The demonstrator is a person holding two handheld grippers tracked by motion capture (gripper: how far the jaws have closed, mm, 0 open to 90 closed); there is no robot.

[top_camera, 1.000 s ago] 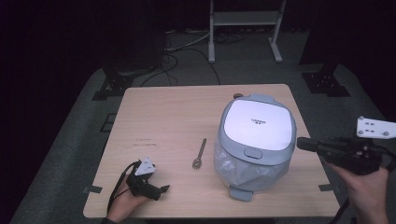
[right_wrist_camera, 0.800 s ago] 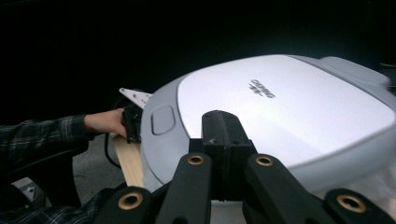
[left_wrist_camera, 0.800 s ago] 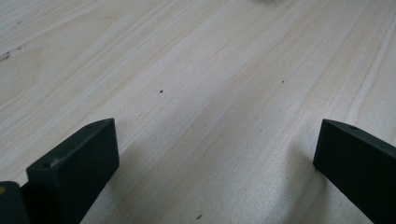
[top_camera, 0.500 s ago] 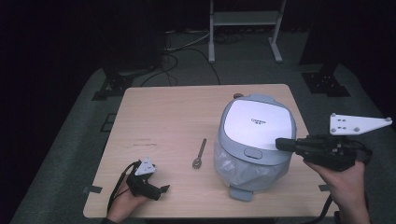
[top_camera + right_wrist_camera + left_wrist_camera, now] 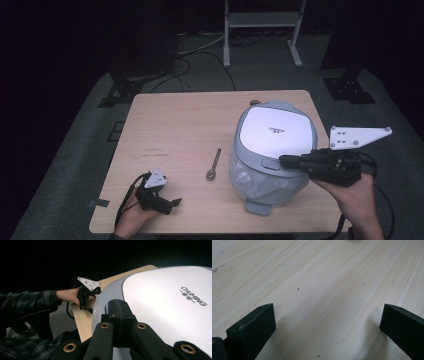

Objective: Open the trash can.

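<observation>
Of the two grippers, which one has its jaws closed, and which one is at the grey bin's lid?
Both are the right gripper: its jaws are shut together, tips at the front edge of the bin lid. The left gripper rests near the table's front edge, jaws wide apart.

Dark room — grey carpet (image 5: 75, 165), metal stand (image 5: 262, 20)

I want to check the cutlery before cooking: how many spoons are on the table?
1. The spoon lies on the bare wooden table, just left of the grey rice cooker. Another could be hidden behind or inside the cooker.
</observation>
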